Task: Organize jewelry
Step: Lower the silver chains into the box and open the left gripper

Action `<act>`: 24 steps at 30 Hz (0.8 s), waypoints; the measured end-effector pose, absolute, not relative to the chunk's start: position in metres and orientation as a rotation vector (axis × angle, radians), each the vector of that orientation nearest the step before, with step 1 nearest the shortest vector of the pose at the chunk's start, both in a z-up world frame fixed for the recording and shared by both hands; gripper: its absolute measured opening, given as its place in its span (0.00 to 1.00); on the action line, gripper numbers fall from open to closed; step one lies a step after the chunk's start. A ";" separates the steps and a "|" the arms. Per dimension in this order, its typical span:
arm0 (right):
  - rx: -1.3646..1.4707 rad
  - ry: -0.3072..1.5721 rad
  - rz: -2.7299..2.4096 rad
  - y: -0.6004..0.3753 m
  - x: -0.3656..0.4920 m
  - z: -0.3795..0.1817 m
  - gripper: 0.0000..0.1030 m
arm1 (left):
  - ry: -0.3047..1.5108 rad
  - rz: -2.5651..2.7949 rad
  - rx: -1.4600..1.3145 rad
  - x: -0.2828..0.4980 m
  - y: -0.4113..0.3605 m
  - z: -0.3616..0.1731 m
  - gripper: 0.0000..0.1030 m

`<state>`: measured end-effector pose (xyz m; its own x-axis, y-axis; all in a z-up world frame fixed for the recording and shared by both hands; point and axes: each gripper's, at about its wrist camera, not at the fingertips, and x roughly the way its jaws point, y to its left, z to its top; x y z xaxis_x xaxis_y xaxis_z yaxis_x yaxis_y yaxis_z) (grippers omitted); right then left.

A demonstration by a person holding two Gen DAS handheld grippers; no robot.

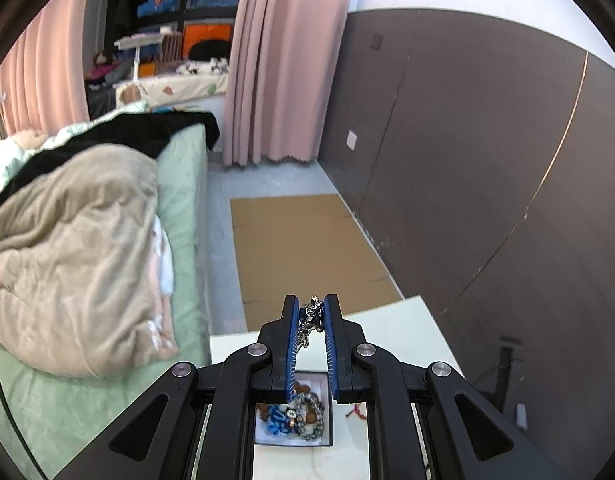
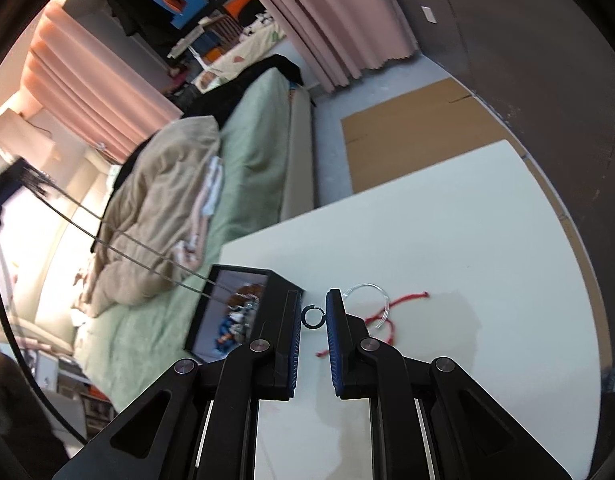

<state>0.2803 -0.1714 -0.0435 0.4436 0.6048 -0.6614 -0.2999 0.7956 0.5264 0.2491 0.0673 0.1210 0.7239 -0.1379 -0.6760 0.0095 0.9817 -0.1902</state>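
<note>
The left tool point(image 1: 311, 308) is pinched on a silver chain point(image 1: 312, 314), which hangs down into the black box point(image 2: 281, 286) of jewelry on the white bench point(image 2: 447, 224). The right tool point(image 2: 312, 305) is a little open around a small dark ring point(image 2: 313, 316), beside a red string point(image 2: 391, 306) and a clear hoop point(image 2: 367, 292).

Silver chain point(image 1: 310, 317) hangs taut down into the black jewelry box point(image 2: 243, 312), which holds mixed beads on a white liner. Dark ring point(image 2: 313, 316) lies flat on the worktop beside the box. Red cord point(image 2: 391, 312) and clear bangle point(image 2: 369, 294) lie just right of the ring, overlapping.
</note>
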 end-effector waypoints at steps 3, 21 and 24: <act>0.365 0.945 0.597 -0.166 0.280 -0.040 0.14 | 0.792 -0.090 -0.199 0.251 0.068 0.095 0.12; 0.377 0.942 0.672 -0.129 0.281 -0.046 0.14 | 0.980 -0.137 -0.363 0.270 0.092 -0.021 0.24; 0.362 0.948 0.689 -0.115 0.282 -0.049 0.14 | 0.944 -0.122 -0.388 0.263 0.104 -0.018 0.63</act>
<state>0.2823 -0.1151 -0.0485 0.3952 0.6799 -0.6177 -0.3775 0.7332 0.5656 0.2630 0.1039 -0.0175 0.5853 -0.2691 -0.7649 -0.0661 0.9244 -0.3757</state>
